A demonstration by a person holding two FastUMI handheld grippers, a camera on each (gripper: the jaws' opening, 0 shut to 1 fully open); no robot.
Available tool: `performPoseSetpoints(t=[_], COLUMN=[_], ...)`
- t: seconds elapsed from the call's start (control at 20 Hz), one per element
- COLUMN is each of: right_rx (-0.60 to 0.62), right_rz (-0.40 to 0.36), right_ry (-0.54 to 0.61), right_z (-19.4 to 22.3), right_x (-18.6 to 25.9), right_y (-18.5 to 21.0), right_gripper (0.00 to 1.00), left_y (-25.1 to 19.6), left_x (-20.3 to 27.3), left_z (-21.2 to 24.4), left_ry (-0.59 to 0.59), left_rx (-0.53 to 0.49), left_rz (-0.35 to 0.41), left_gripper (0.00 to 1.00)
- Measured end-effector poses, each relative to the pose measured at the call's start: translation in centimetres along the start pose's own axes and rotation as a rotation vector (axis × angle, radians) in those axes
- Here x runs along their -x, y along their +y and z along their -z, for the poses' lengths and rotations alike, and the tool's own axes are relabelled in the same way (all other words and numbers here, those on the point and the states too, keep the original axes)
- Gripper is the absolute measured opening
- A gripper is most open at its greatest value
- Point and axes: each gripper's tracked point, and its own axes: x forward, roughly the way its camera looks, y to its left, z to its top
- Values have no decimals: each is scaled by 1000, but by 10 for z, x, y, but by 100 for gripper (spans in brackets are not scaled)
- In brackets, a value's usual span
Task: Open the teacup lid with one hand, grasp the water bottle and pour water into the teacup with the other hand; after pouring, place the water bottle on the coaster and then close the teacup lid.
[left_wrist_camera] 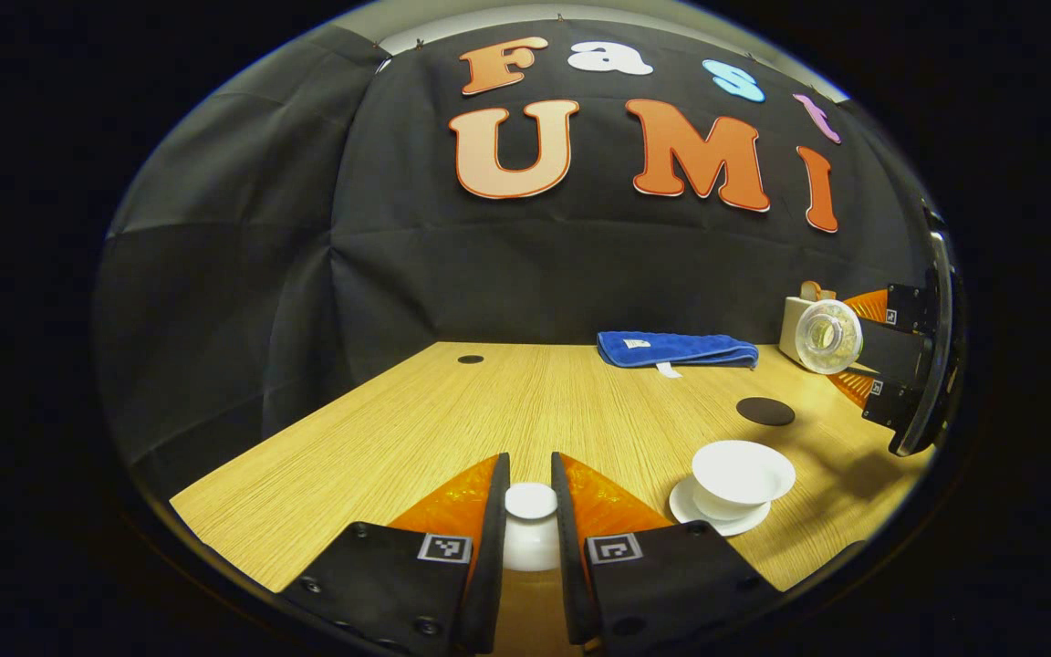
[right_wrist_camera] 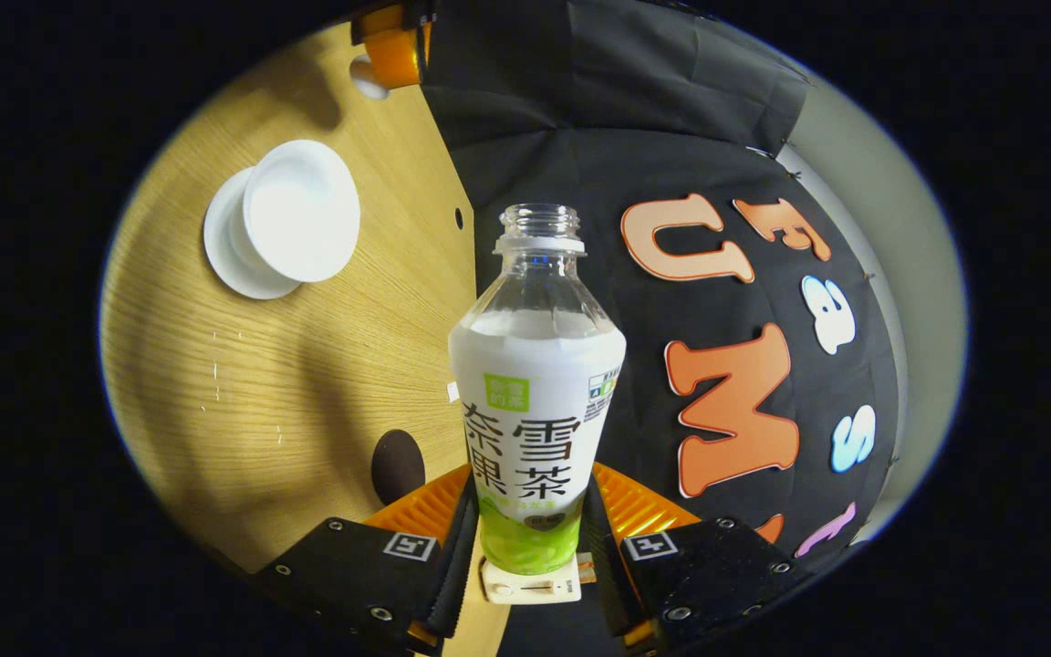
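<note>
Even overhead light, moderately bright. Soft shadows on wooden table point(left_wrist_camera: 452, 411). Strong fisheye bending at edges. Mild glare on white teacup point(right_wrist_camera: 302, 210). Focus sharp throughout.

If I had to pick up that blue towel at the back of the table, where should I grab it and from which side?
Grip the blue towel at its thicker folded left end, coming down from above with jaws spanning the fold. It lies flat and low on the table, so a side approach would likely only push it; the bunched edge gives something to pinch.
</note>
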Motion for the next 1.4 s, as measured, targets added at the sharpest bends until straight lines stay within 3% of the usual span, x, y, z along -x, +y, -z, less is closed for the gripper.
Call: performPoseSetpoints(t=[0.15,0.8,0.85,1.05,1.4], right_rx=[78,281,293,332,418], right_rz=[27,127,134,168,213], right_ry=[-20,-90,-93,-105,-119], right_z=[-7,-28,-28,-32,-34], right_x=[-5,-8,-8,-8,-15], right_y=[-2,-20,-21,-26,-46], right_gripper=[60,63,60,63,57], left_y=[5,19,21,23,27], left_x=[0,5,6,7,7], left_z=[3,4,5,6,5], left_ry=[9,9,10,9,6], left_rx=[6,-1,-1,3,11], left_rz=[3,-1,-4,-2,-4], left_gripper=[29,32,35,32,32])
